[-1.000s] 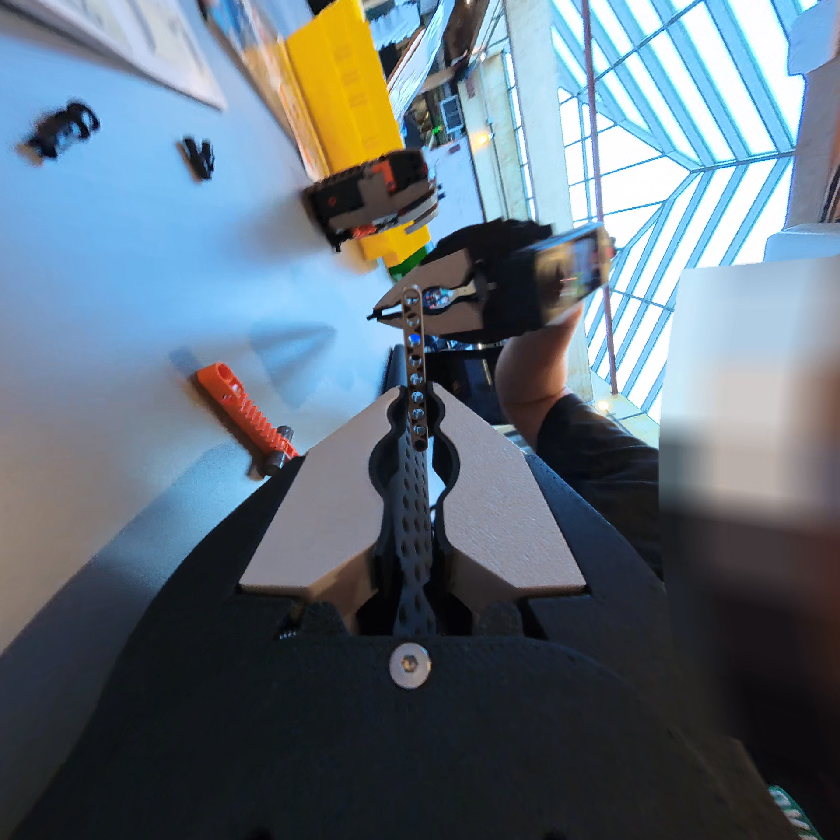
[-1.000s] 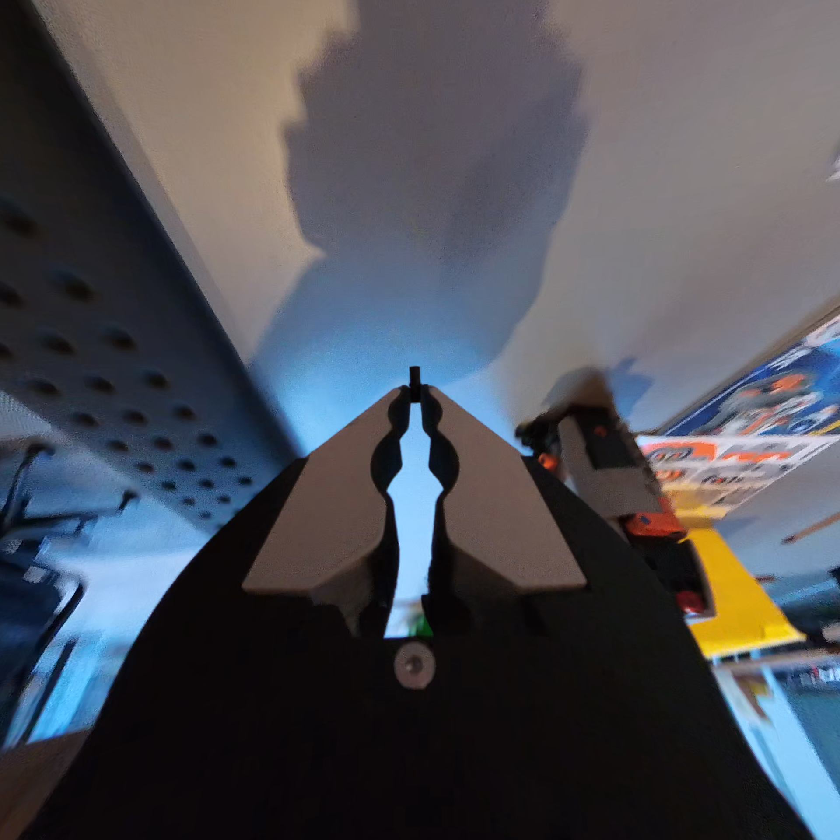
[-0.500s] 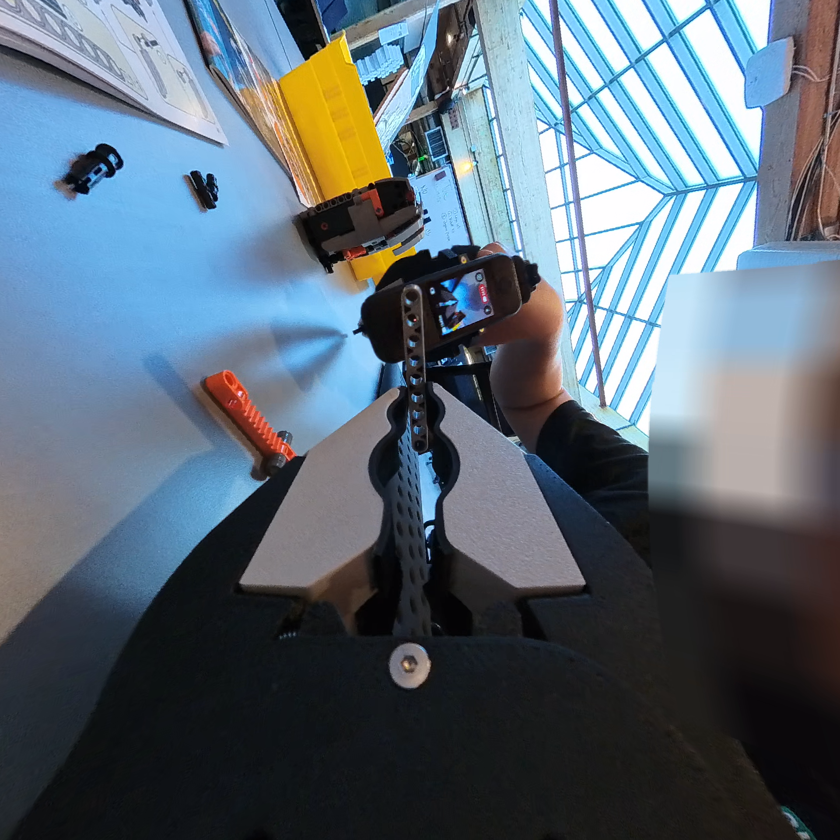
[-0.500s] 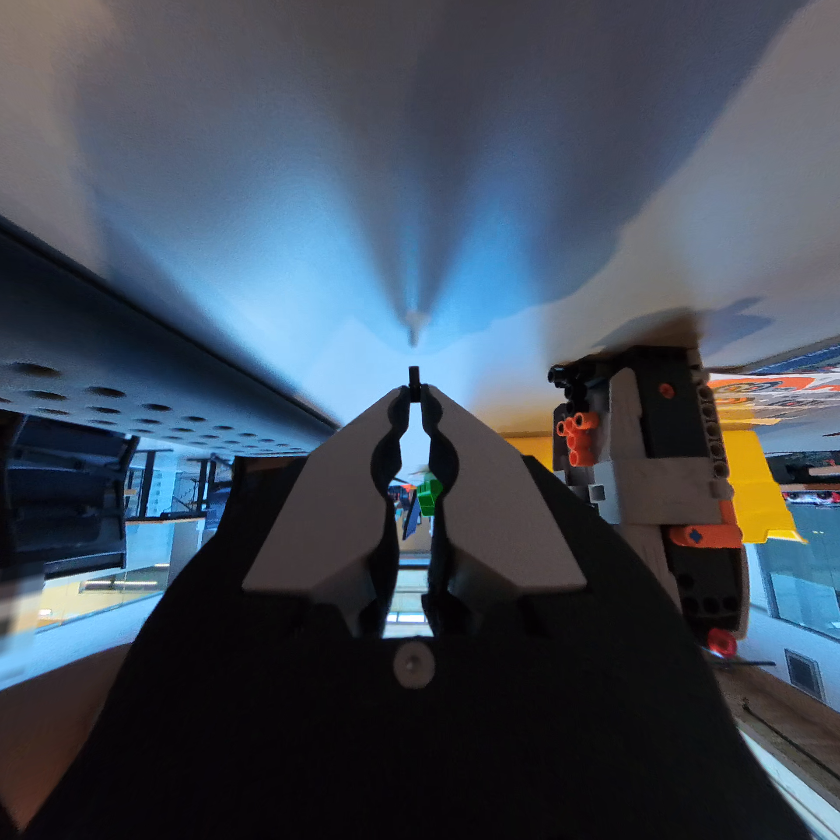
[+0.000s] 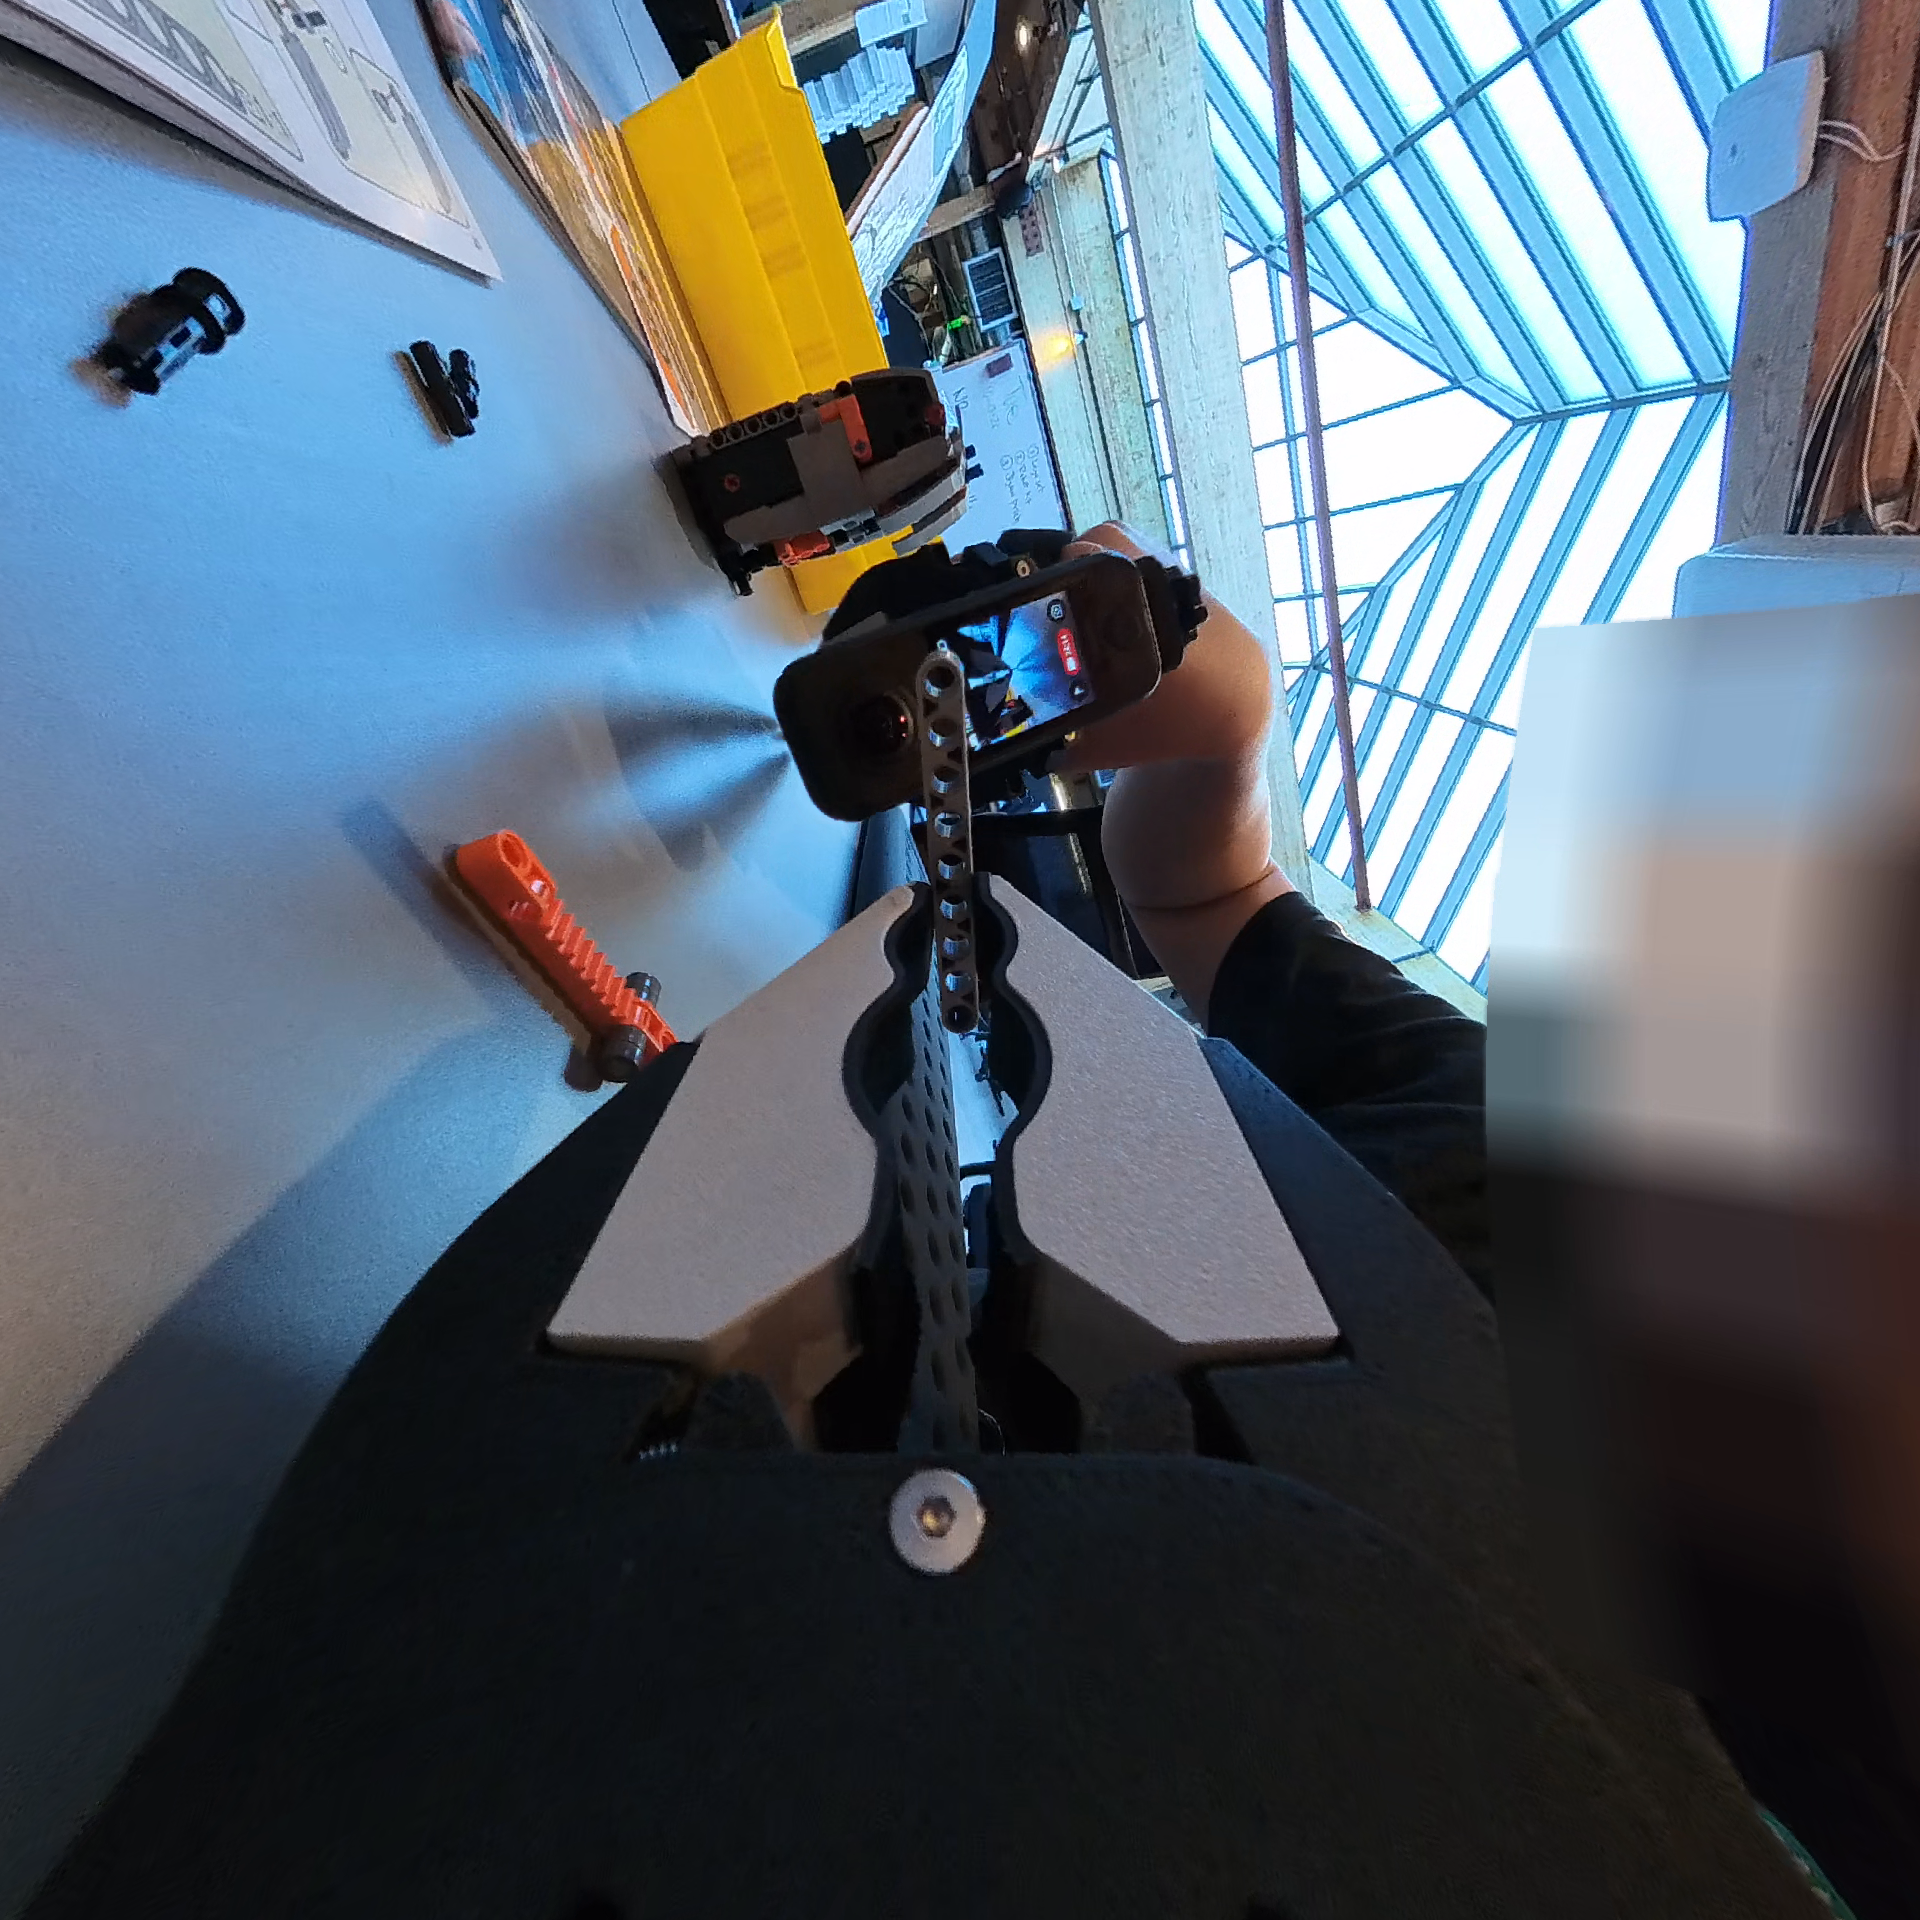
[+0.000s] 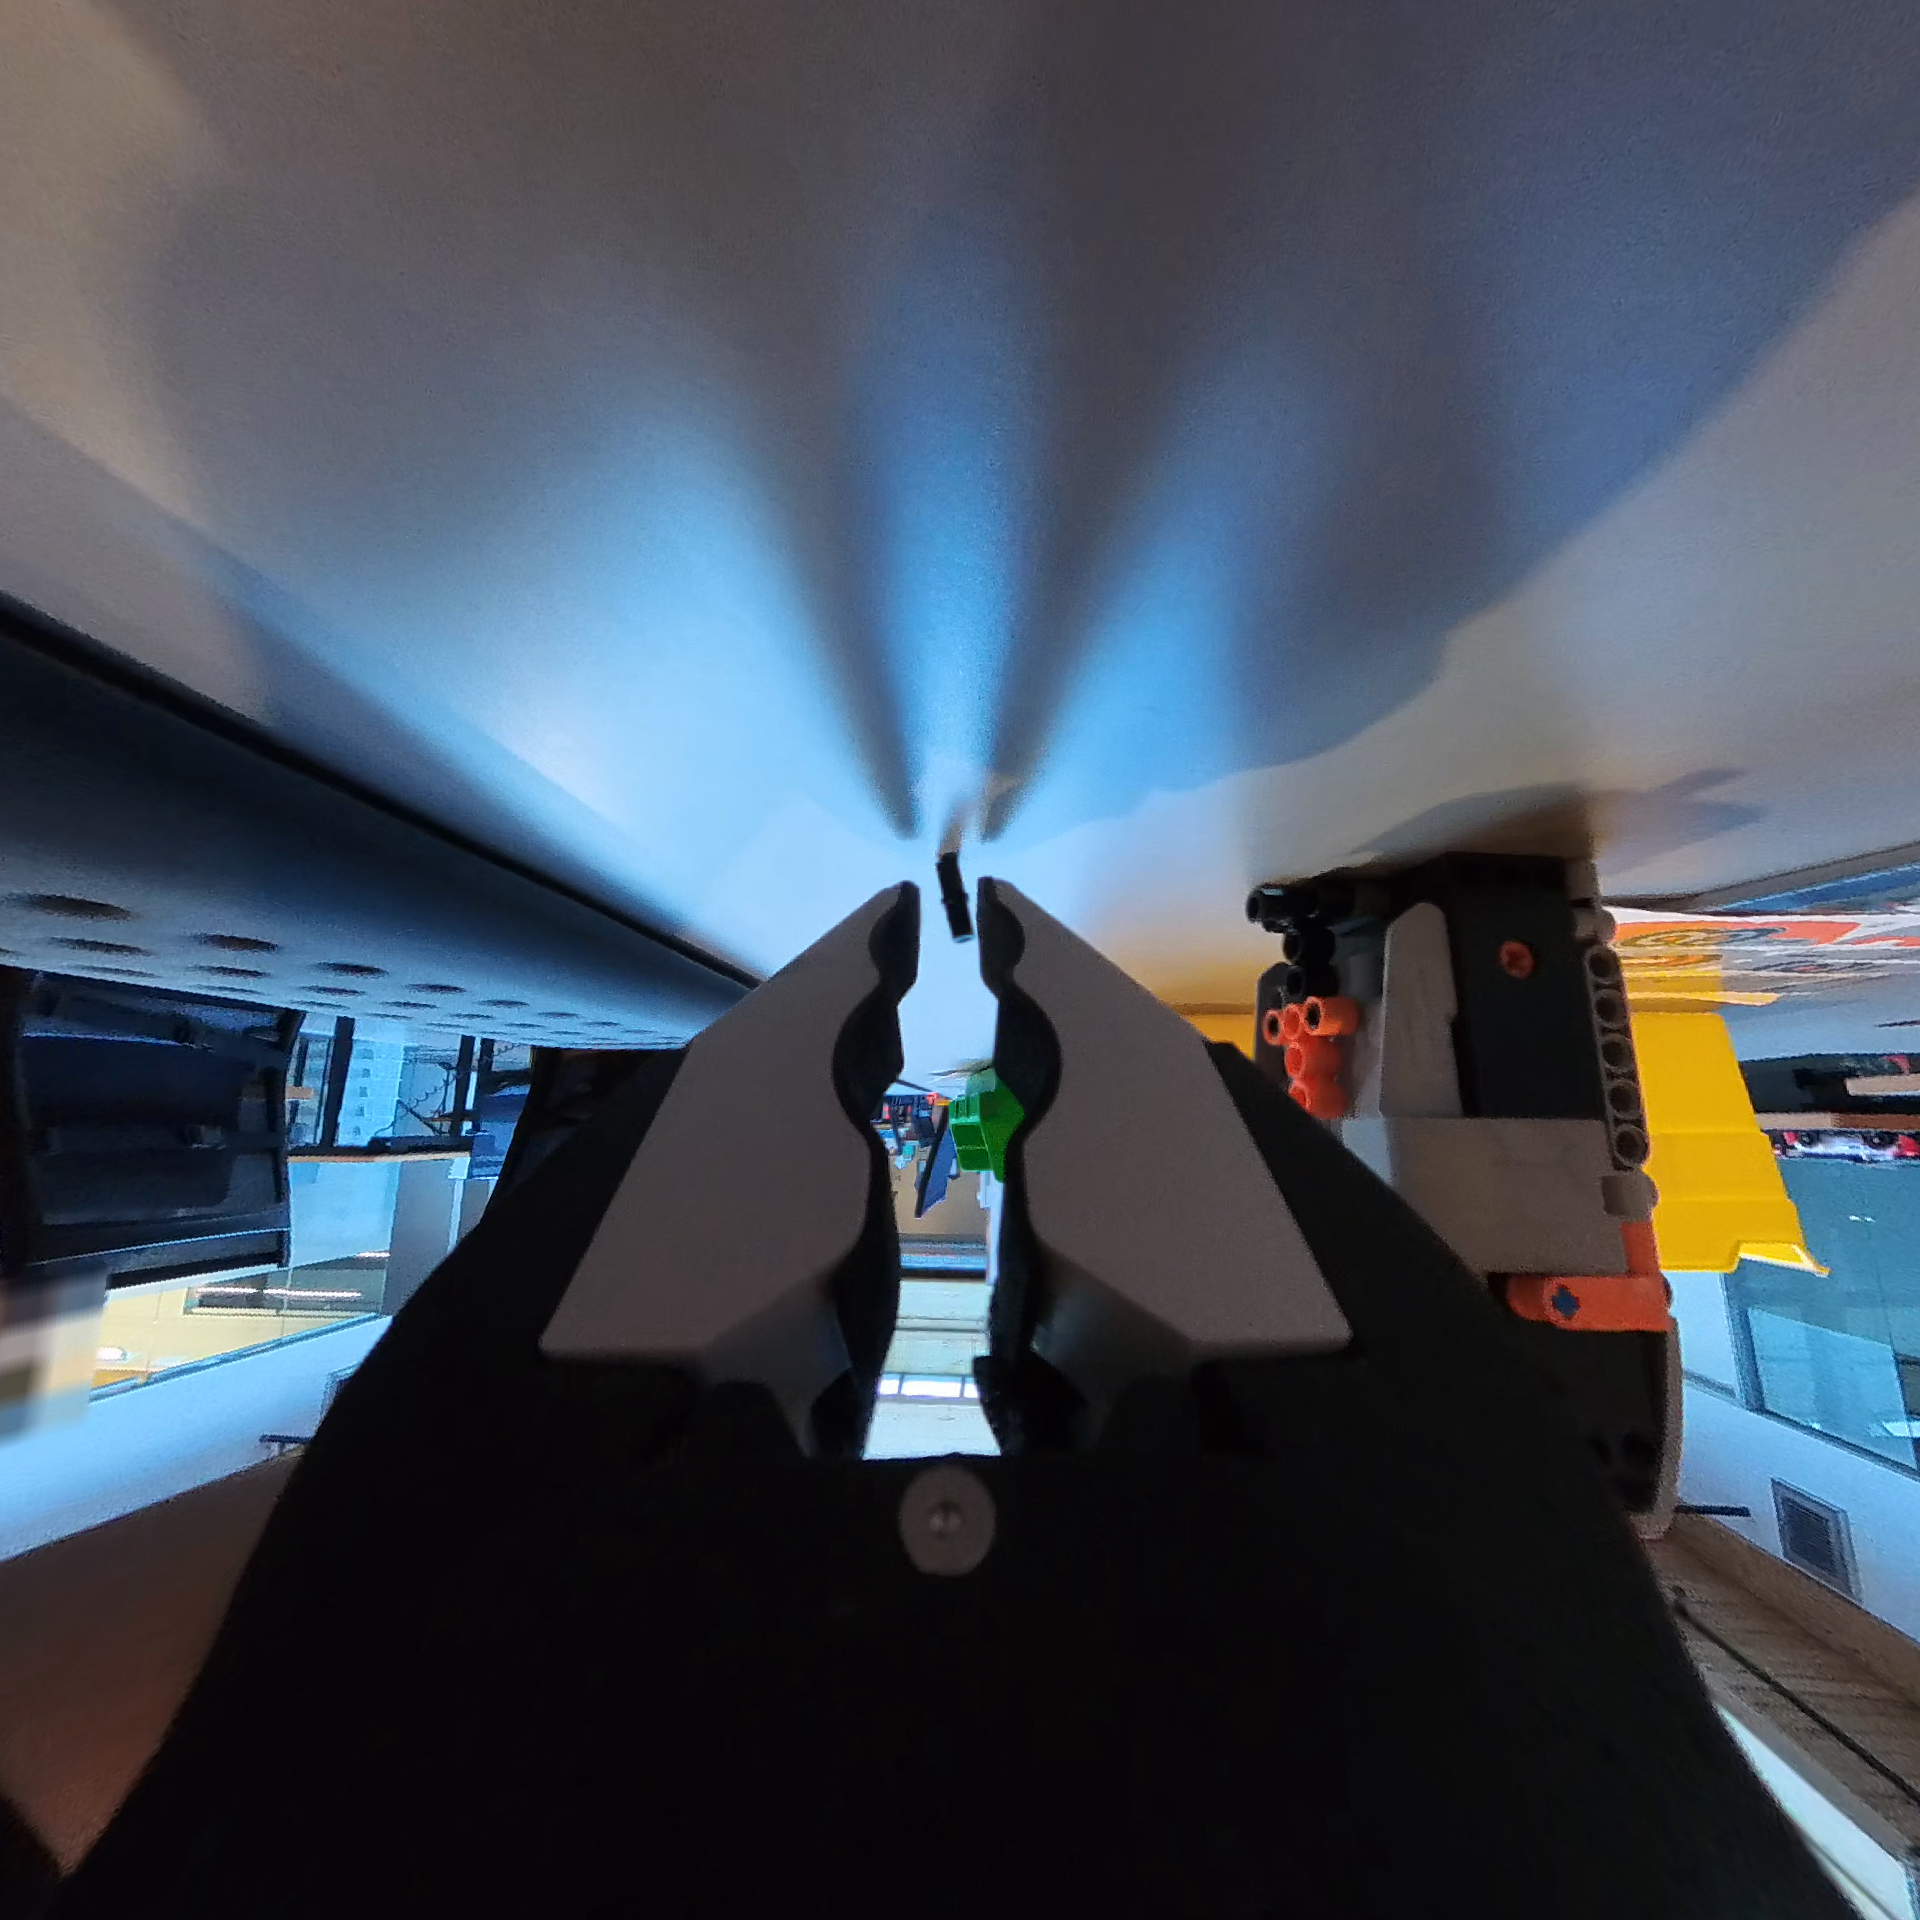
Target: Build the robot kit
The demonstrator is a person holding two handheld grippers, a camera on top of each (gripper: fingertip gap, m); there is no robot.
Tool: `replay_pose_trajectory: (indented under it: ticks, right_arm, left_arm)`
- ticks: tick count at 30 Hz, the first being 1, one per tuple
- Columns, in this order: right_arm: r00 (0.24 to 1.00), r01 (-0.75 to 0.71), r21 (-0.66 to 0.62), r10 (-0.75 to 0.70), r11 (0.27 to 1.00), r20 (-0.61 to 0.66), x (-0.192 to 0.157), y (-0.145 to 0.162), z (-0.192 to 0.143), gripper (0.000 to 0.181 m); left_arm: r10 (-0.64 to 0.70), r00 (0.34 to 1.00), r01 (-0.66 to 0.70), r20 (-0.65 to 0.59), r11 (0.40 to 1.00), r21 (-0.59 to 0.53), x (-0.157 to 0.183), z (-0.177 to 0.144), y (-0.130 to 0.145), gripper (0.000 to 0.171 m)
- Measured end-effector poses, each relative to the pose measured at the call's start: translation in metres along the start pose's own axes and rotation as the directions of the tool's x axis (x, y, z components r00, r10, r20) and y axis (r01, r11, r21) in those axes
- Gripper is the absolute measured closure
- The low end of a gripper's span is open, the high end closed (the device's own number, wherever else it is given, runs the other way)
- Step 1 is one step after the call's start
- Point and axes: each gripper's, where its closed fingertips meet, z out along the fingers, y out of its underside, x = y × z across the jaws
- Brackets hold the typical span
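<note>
The left gripper point(image 5: 951, 902) is clamped on a long grey beam with holes point(image 5: 948, 821), which pokes straight out past the fingertips toward twelve o'clock. At about ten o'clock from those tips an orange toothed rack piece point(image 5: 561, 948) lies flat on the pale table point(image 5: 260, 644), one end fitted with a small dark pin. Beyond the beam, at twelve o'clock, a hand point(image 5: 1174, 727) grips the other tool, its camera and little lit screen facing back this way. Farther off at eleven o'clock stands a grey, black and orange brick model point(image 5: 821, 473), just beside a yellow bin point(image 5: 758, 239). Well off at ten o'clock lie two small black connector pieces point(image 5: 442, 387), and a printed instruction sheet point(image 5: 270, 114) sits at the far edge.

The right gripper point(image 6: 948, 899) has its jaws narrowly parted, with a small black pin point(image 6: 951, 899) between the tips; I cannot tell whether either finger touches it. The tips hang close to the table surface point(image 6: 935, 416), where their shadow fans out. At three o'clock the same brick model point(image 6: 1475, 1122) stands near the fingers, the yellow bin point(image 6: 1704, 1164) behind it. A green brick point(image 6: 982, 1122) shows through the gap lower between the fingers, far off. A dark perforated panel point(image 6: 260, 914) runs at nine o'clock.
</note>
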Motion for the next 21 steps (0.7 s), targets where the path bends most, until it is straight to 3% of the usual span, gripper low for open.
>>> replay_pose_trajectory:
  ticks: [9,14,16,18,19,21]
  right_arm:
    - [1.0,0.009,0.033,-0.008,0.999,-0.008,0.001,-0.002,-0.001,0.166]
    - [1.0,-0.015,0.14,0.014,0.99,0.009,0.001,-0.003,-0.01,0.164]
    - [0.997,-0.074,0.259,0.068,0.963,0.029,0.001,0.0,-0.018,0.165]
    - [0.983,-0.184,0.424,0.163,0.887,0.085,0.0,0.005,-0.025,0.165]
    - [0.961,-0.275,0.516,0.246,0.811,0.125,0.002,0.011,-0.027,0.165]
    - [0.823,-0.557,0.622,0.463,0.55,0.329,0.005,0.027,-0.022,0.165]
  left_arm:
    - [-0.008,1.0,0.008,-0.003,1.0,-0.009,0.0,0.001,0.001,0.168]
    - [-0.007,1.0,0.007,-0.005,1.0,-0.013,0.0,0.001,0.002,0.168]
    - [-0.007,1.0,0.007,-0.009,1.0,-0.011,0.001,0.001,0.002,0.168]
    - [-0.007,1.0,0.006,-0.011,1.0,-0.008,0.001,0.0,0.001,0.168]
    - [-0.006,1.0,0.006,-0.012,1.0,-0.009,0.002,0.0,0.002,0.168]
    - [-0.002,1.0,0.001,-0.012,1.0,-0.015,0.002,0.001,0.003,0.168]
